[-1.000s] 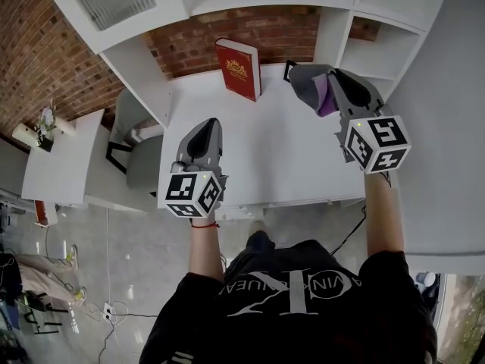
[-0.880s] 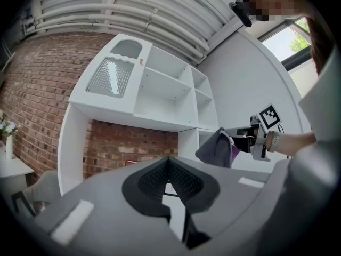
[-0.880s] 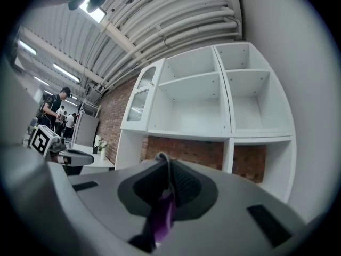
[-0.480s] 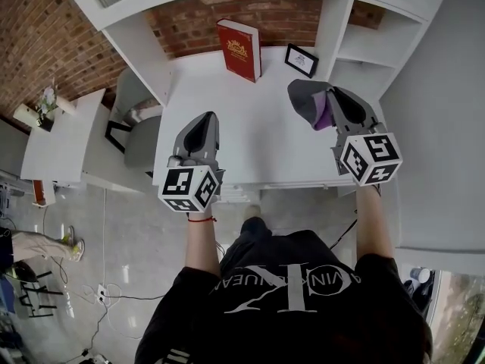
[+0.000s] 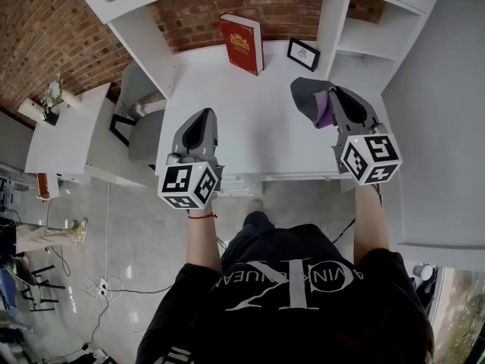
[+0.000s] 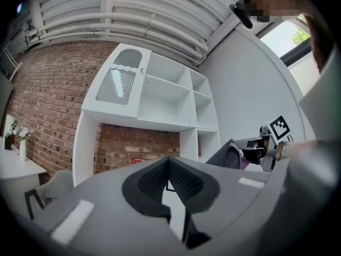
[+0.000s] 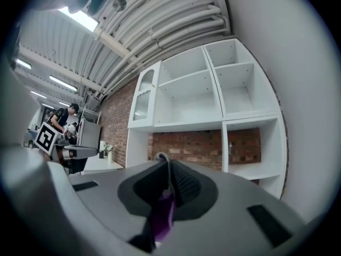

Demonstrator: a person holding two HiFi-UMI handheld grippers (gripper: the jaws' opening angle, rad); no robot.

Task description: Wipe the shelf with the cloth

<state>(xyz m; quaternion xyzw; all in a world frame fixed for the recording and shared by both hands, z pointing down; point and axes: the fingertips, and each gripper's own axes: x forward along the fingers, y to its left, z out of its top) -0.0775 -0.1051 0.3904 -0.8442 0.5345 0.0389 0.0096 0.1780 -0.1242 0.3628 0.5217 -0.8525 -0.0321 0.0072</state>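
The white shelf unit (image 5: 250, 120) has a wide desk-level board with open compartments (image 7: 240, 95) above and at the right. My right gripper (image 5: 332, 95) hovers over the board's right part, shut on a cloth (image 5: 307, 97) that is grey outside and purple inside. The purple fold (image 7: 161, 220) hangs from between its jaws (image 7: 168, 167). My left gripper (image 5: 201, 120) is held over the board's front left, shut with nothing in it; its pads (image 6: 160, 177) meet at the tips. From the left gripper view the cloth (image 6: 230, 156) shows at the right.
A red book (image 5: 242, 44) stands upright at the back of the board, with a small black picture frame (image 5: 303, 54) to its right. A grey chair (image 5: 140, 123) sits left of the unit, beside a white side table (image 5: 64, 139) with a plant. Cables lie on the floor.
My right gripper has drawn back with the cloth toward the board's front, which uncovers the picture frame. The left gripper has hardly moved.
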